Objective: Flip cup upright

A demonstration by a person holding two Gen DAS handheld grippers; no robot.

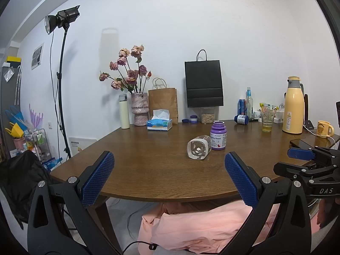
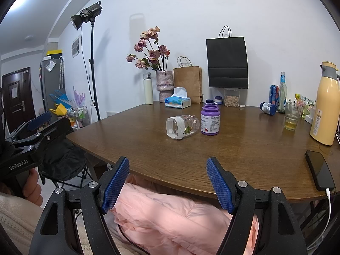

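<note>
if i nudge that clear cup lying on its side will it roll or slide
The clear cup looks round-bodied and lies on its side on the smooth wooden table, so it will probably roll. The purple bottle close beside it may stop it. It looks empty, so likely light; probably rigid and slippery.

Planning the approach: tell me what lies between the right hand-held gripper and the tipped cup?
Only bare table between the right hand-held gripper and the cup, per the right wrist view.

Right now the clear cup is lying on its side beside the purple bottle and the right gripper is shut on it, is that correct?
Not quite. The clear cup does lie on its side beside the purple bottle, but the right gripper is open and short of it, at the table's near edge, as the right wrist view shows.
</note>
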